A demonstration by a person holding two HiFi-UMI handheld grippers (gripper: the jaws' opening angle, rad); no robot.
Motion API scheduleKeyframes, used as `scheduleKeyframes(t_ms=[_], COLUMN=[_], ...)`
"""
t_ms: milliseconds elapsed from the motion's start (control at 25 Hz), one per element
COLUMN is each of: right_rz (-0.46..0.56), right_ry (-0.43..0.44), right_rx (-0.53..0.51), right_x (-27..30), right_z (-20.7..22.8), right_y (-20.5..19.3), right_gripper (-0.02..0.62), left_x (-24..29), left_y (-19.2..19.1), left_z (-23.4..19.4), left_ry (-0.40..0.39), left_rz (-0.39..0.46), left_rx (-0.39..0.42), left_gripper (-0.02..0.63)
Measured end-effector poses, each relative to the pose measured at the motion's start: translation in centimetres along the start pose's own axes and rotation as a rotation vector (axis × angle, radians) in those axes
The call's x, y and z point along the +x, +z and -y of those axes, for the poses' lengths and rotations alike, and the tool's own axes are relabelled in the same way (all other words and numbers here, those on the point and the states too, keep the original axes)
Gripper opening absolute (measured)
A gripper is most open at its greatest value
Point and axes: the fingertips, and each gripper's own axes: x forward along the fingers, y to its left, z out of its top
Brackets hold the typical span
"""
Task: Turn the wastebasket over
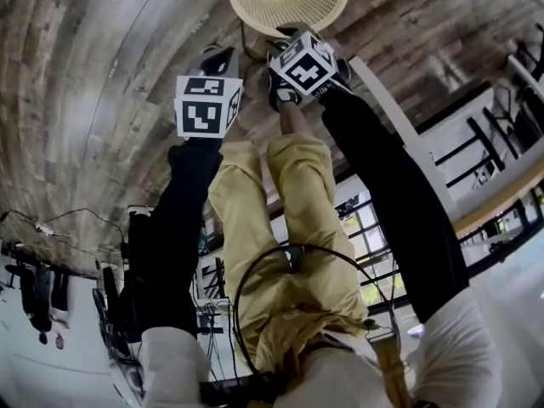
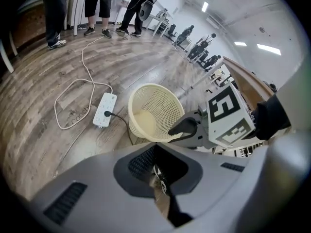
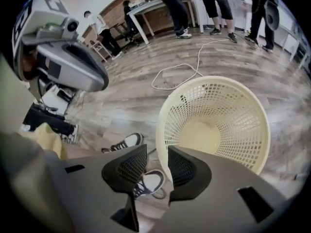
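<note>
The cream mesh wastebasket (image 1: 289, 2) stands upright on the wooden floor, mouth up, just beyond my feet. In the right gripper view the wastebasket (image 3: 218, 120) is empty. My right gripper (image 3: 156, 166) is open right at its near rim; the rim edge runs down into the gap between the pads, and neither pad presses on it. The head view shows the right gripper (image 1: 285, 36) at the basket's near edge. My left gripper (image 1: 219, 58) hangs to the left of the basket and short of it, its jaws (image 2: 158, 166) slightly apart with only a shoe and floor showing between them.
A white power strip (image 2: 104, 109) with a looping white cable lies on the floor left of the basket. My shoes (image 3: 124, 142) stand right below the grippers. Several people (image 2: 99, 4) stand far back by tables. A white table frame (image 1: 399, 117) runs along the right.
</note>
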Motion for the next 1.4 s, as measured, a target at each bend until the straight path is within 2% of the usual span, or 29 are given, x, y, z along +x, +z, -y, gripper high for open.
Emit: scheduleKeyframes(t_ms=[240,480,680,840,960,1080,1160,1400], right_rz=[-0.124,-0.169,-0.133,-0.094,-0.05,0.044,0.12,0.305], right_ry=[-0.052,-0.083,-0.095,-0.048,0.065,0.238,0.319,0.404], right_rx=[-0.285,-0.363,-0.322,-0.311,-0.246,-0.109,-0.019,0.181], right_x=[4.5,4.5,1.2,-2.8,-4.4,-4.8,-5.1,-3.4], right_z=[1.0,1.5,3.4,4.6,5.0,4.7,4.8,4.9], right_y=[-1.7,-0.6,2.3,4.5,5.8,7.5,8.9,11.5], right_gripper=[0.141,0.096,0.081,0.072,0.072,0.072,0.072,0.072], left_x=[2.2,1.6,0.3,-0.8,-1.2,-1.0,-0.7,-0.4], left_y=[-1.9,-2.1,0.3,2.3,3.6,4.3,4.3,2.2], left_z=[-2.2,-4.2,-4.1,-2.6,-1.9,-1.5,-1.6,-2.6], left_ry=[0.007,0.028,0.031,0.016,0.009,0.002,0.002,0.02], left_rz=[-0.023,-0.04,-0.019,0.006,0.023,0.035,0.041,0.024], left_rx=[-0.034,-0.057,-0.05,-0.032,-0.026,-0.033,-0.041,-0.081], left_gripper=[0.002,0.002,0.002,0.002,0.002,0.002,0.002,0.002])
